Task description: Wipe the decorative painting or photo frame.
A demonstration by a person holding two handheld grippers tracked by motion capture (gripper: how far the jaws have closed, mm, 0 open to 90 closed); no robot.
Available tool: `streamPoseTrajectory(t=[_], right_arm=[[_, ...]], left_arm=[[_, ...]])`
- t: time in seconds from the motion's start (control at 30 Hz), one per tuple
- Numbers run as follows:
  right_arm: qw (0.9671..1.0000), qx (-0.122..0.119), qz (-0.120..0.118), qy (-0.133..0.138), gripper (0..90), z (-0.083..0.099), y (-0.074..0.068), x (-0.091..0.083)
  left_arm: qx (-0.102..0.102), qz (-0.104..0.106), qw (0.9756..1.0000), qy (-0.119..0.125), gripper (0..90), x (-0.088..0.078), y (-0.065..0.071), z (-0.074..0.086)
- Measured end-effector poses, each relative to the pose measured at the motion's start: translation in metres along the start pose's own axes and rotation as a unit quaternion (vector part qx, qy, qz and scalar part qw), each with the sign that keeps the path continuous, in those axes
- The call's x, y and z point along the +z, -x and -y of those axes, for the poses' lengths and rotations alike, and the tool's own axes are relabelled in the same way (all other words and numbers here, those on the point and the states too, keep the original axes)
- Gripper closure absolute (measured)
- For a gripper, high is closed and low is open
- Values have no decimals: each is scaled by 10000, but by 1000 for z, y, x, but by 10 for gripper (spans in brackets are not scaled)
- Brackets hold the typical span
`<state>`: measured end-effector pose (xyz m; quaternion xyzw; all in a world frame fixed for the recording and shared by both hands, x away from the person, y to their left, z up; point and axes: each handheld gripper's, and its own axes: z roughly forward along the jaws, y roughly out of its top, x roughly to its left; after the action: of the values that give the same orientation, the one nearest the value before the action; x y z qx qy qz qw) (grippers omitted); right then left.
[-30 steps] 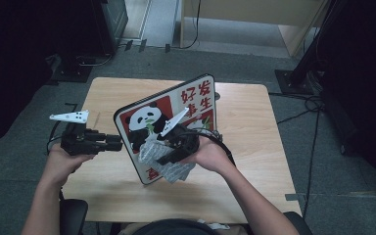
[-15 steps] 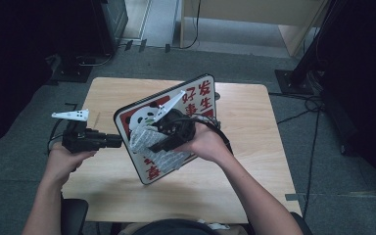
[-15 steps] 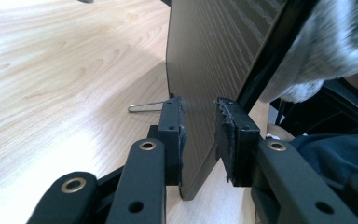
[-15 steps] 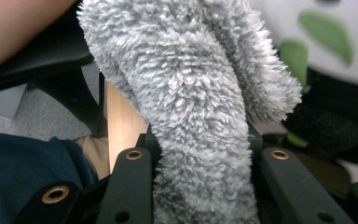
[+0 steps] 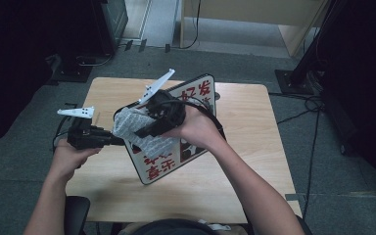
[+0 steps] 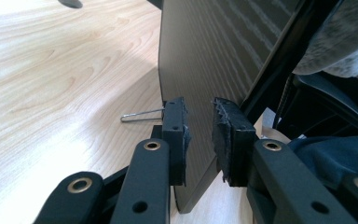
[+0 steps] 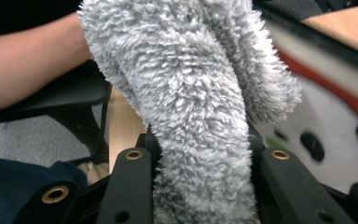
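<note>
A panda sign board (image 5: 201, 92) with red characters stands tilted on the wooden table (image 5: 245, 161). My left gripper (image 5: 120, 142) clamps its left edge. In the left gripper view the jaws (image 6: 198, 135) have just been closing, and the board's dark back (image 6: 214, 51) sits between the pads. My right gripper (image 5: 144, 131) is shut on a fluffy grey cloth (image 5: 127, 122), which lies against the board's upper left face. In the right gripper view the cloth (image 7: 191, 84) bulges out of the gripper (image 7: 200, 168), with the board's white and red front (image 7: 317, 116) at the right.
A thin wire leg (image 6: 140, 115) juts from the board's back onto the table. The person's left forearm (image 7: 28, 70) lies close behind the cloth. Bare tabletop lies to the right and front (image 5: 200, 196). Cables (image 5: 303, 105) and dark stands ring the table.
The right gripper has carried the cloth up the board's face, from its lower part to its upper left. The left gripper has stayed at the board's edge.
</note>
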<state>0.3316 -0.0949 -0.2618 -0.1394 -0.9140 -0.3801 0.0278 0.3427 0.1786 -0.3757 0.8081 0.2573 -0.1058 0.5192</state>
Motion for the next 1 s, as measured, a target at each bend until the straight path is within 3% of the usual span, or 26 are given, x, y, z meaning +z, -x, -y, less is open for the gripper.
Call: streamPoseTrajectory(t=[0.23,1.0], right_arm=[[10000,-30,49,-43,676,-12,0,8],[9998,-16,-109,-166,674,9,3,31]], left_arm=[[53,12,10000,35,747,0,-1,-1],[69,-1,10000,64,743,0,-1,-1]])
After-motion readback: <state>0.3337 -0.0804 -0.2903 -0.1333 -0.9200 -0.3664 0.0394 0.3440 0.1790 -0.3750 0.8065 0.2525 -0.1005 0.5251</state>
